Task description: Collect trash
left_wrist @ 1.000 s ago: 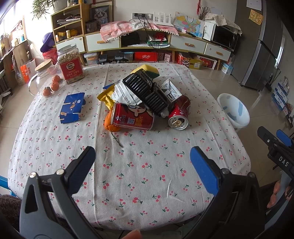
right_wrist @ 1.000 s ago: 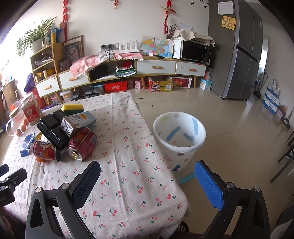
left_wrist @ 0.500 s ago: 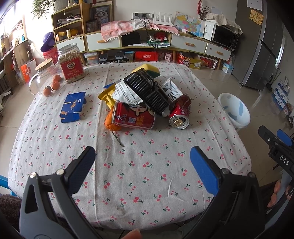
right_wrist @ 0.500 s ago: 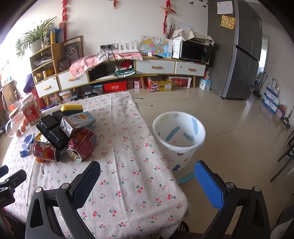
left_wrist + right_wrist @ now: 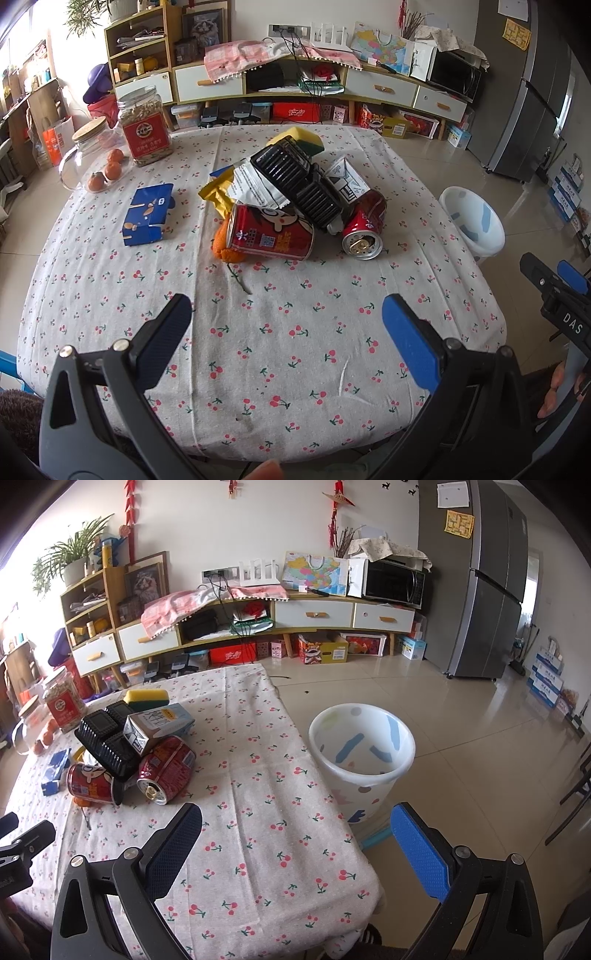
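Note:
A heap of trash lies mid-table: a red cartoon can (image 5: 271,234) on its side, an orange peel (image 5: 225,247), a red drink can (image 5: 364,227) with its top facing me, a black plastic tray (image 5: 299,182), a milk carton (image 5: 347,181), a snack wrapper (image 5: 255,184) and a yellow-green sponge (image 5: 299,138). My left gripper (image 5: 286,334) is open over the near cloth, short of the heap. My right gripper (image 5: 295,843) is open above the table's right corner, with the red drink can (image 5: 166,773) far left and the white trash bin (image 5: 360,755) on the floor ahead.
A blue snack box (image 5: 147,216), a nut jar (image 5: 144,127) and a glass jar (image 5: 88,155) with oranges stand at the table's left. The cherry-print tablecloth (image 5: 295,369) covers the table. Shelves and drawers line the far wall; a fridge (image 5: 495,602) stands right.
Almost nothing: the left wrist view has crept slightly, so the heap sits a touch lower in frame. Both grippers stay open.

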{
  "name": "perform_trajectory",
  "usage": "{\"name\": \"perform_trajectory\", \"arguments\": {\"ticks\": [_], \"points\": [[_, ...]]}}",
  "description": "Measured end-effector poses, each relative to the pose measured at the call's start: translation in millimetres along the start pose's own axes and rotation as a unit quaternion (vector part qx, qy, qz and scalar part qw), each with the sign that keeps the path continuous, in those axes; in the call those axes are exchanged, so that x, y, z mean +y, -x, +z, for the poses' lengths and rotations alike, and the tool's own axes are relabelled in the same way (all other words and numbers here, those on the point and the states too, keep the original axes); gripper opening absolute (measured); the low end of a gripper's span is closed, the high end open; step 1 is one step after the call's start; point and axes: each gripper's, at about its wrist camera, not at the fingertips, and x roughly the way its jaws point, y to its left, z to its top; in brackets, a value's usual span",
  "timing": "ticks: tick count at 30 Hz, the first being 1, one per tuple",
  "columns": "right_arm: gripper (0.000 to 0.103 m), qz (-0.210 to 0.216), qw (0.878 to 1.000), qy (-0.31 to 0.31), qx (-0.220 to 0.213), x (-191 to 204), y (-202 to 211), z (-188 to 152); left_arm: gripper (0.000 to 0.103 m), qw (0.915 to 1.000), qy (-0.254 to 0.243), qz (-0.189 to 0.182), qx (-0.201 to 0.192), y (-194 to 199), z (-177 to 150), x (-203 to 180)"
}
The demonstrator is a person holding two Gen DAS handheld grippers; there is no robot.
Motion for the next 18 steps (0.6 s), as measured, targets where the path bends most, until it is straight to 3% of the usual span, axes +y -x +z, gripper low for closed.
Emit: {"name": "perform_trajectory", "arguments": {"ticks": [18], "points": [[0.103, 0.011, 1.000, 0.019, 0.004, 8.0, -2.8, 8.2, 0.102, 0.9996, 0.005, -0.013, 0.023, -2.9, 14.9, 27.9]]}}
